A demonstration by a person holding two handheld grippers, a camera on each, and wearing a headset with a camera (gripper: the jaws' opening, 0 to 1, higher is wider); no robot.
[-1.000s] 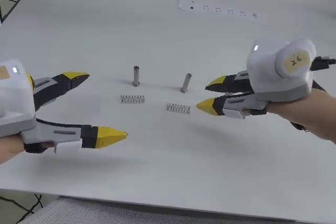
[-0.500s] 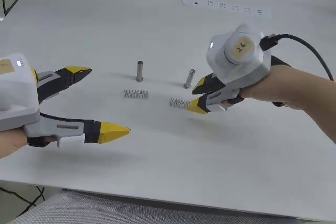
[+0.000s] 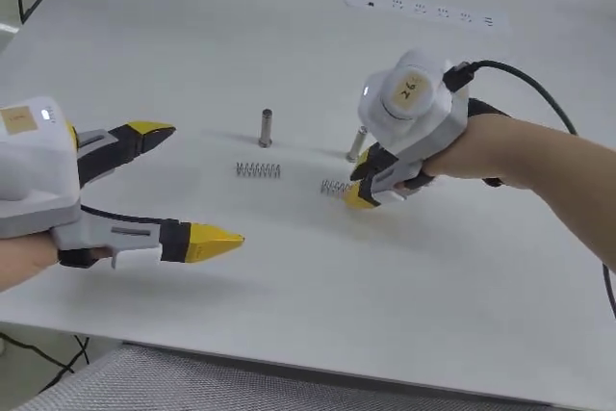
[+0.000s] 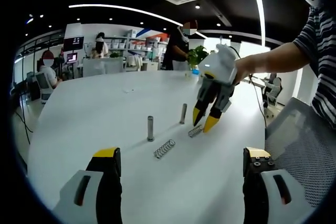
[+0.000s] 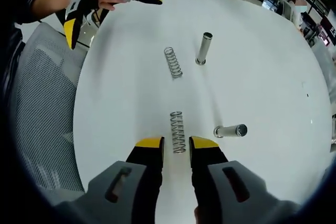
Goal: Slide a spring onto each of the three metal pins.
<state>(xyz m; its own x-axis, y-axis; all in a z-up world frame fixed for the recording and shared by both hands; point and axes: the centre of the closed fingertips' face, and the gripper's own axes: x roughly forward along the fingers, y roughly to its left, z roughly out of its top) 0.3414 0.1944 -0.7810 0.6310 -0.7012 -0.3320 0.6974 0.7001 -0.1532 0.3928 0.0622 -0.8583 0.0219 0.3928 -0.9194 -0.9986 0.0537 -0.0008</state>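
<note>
Two springs (image 3: 257, 170) (image 3: 333, 187), two pins (image 3: 267, 128) (image 3: 357, 146) — both upright

White surface (image 3: 404, 315) is carrying: left pin (image 3: 267, 128) and right pin (image 3: 357, 144), both standing upright; left spring (image 3: 258, 170) and right spring (image 3: 334, 187), each lying flat just before its pin; power strip (image 3: 423, 11) lying well apart, at the far side.

Left spring (image 3: 258, 170) before left pin (image 3: 266, 128), right spring (image 3: 333, 187) before right pin (image 3: 356, 146), power strip (image 3: 423, 10) behind

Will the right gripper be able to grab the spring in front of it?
Probably yes: the right gripper has its fingers open around the near end of the spring; nothing blocks it.
</note>
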